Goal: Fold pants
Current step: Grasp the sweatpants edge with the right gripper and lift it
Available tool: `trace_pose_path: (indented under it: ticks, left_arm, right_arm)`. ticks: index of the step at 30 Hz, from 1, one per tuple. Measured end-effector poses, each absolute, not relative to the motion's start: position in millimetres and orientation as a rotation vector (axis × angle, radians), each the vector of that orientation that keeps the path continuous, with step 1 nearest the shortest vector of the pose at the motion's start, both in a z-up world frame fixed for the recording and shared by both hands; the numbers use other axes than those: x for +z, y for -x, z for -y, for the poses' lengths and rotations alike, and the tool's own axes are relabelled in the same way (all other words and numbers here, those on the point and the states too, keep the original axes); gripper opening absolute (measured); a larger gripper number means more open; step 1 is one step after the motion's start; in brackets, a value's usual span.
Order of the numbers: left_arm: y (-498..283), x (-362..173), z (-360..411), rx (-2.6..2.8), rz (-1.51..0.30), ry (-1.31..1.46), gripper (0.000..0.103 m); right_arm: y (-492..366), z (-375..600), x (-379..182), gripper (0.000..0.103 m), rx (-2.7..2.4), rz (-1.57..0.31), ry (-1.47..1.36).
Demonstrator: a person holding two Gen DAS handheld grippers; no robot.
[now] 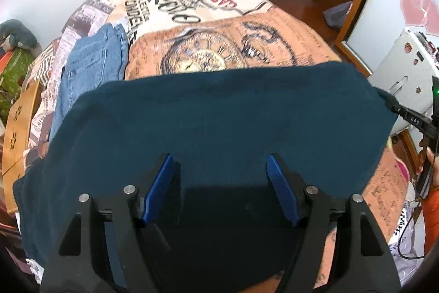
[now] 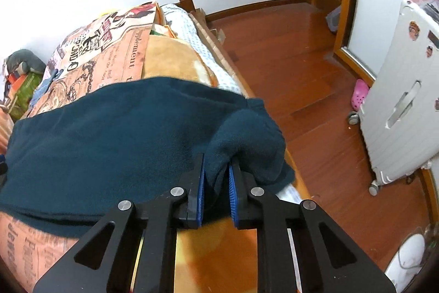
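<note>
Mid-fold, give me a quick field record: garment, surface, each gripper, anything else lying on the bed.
garment: dark teal pants, spread across the bed
surface: bed with printed orange bedspread
left gripper: open, over the pants, nothing between its pads
right gripper: shut on a bunched end of the pants at the bed's edge
other item: blue jeans beside the teal pants, partly under them

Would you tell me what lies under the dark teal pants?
The dark teal pants lie on the printed bedspread, overlapping the blue jeans at one end. Anything else beneath is hidden.
</note>
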State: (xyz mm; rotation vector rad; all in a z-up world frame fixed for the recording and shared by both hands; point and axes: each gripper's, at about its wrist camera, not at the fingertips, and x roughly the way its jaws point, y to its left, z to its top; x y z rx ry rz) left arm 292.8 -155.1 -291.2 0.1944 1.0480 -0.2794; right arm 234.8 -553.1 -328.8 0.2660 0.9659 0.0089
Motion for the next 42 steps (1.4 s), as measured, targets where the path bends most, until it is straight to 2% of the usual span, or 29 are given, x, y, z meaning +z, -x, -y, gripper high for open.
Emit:
trace_pose_path:
  ticks: [4, 10, 15, 19, 21, 26, 33, 40, 42]
  left_arm:
    - [-283.7, -282.9, 162.1, -0.318, -1.029, -0.209, 0.071]
    - [-274.4, -302.7, 173.2, -0.331, -1.073, -0.284, 0.071]
    - [-275.1, -286.3, 178.1, -0.355, -1.036, -0.253, 0.071]
    - [-277.2, -281.6, 189.8, -0.374, -1.013, -0.259, 0.071]
    - [-276.6, -286.3, 195.7, -0.384, -1.019, -0.270, 0.071]
    - [-275.2, -306.8, 200.5, -0.401, -1.063, -0.289, 0.071]
    - [-277.7, -310.8, 197.9, -0.418, -1.053, -0.258, 0.071]
    - [-279.2, -311.7, 197.3, -0.429, -1.048, -0.245, 0.072]
    - [-279.6, -312.0, 197.3, -0.429, -1.047, -0.244, 0.072]
  right_arm:
    - [-233.2, 550.2, -336.6, 0.015, 0.004, -1.008, -0.252]
    - [-232.3, 552.6, -331.2, 0.032, -0.041, -1.044, -0.255]
    - [-213.3, 549.5, -309.3, 0.047, -0.031, -1.004, -0.302]
    - [-204.4, 533.5, -307.0, 0.048, 0.015, -0.986, -0.375]
    - [-203.6, 523.6, -312.8, 0.053, 0.036, -0.987, -0.408]
    - [-207.8, 517.1, -335.4, 0.054, 0.035, -1.003, -0.519]
    - [-218.9, 522.2, -354.3, 0.070, 0.032, -0.989, -0.605]
    - [-231.6, 538.5, -358.8, 0.070, 0.005, -0.945, -0.727]
    - [-236.4, 540.1, -358.7, 0.061, -0.011, -0.942, -0.723]
